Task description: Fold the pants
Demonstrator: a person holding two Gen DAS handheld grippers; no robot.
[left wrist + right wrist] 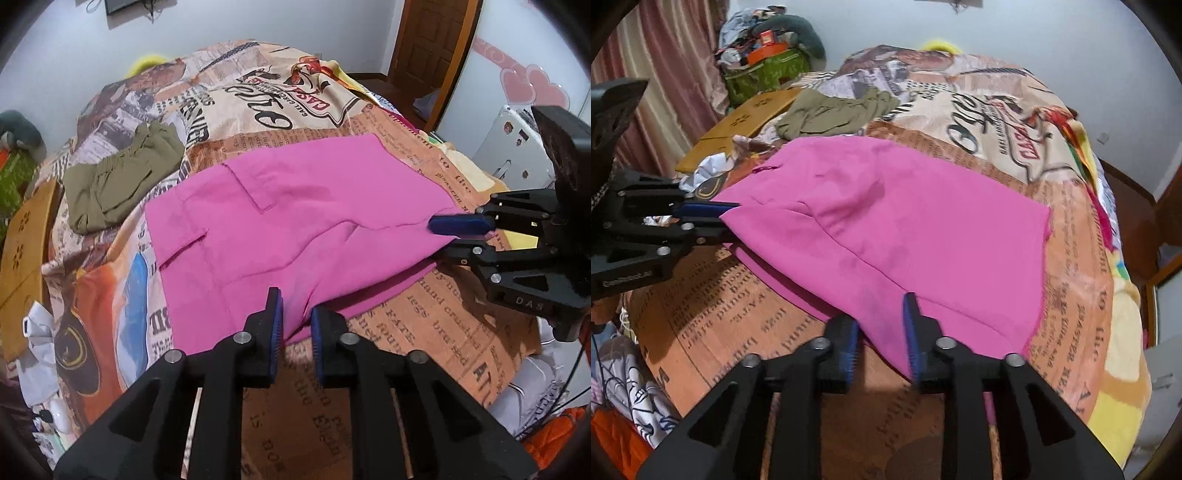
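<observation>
Pink pants [295, 206] [905, 221] lie folded flat on a printed bedspread [424, 325]. My left gripper [296, 304] is at the near edge of the pants, and a bunch of pink cloth fills the narrow gap between its blue pads. In the right wrist view the left gripper [716, 218] holds the left end of that near edge. My right gripper [881, 314] stands apart at the same edge further right. Pink cloth passes between its fingers, and the left pad [851, 343] is clear of it. From the left wrist view the right gripper [443, 236] is at the far right.
Olive-green pants [118, 177] [831, 110] lie crumpled further back on the bed. A wooden board [26, 236] [746, 114] sits off the bed's left side, with a green bag [764, 70] of clutter beyond. A wooden door [432, 37] is at the back right.
</observation>
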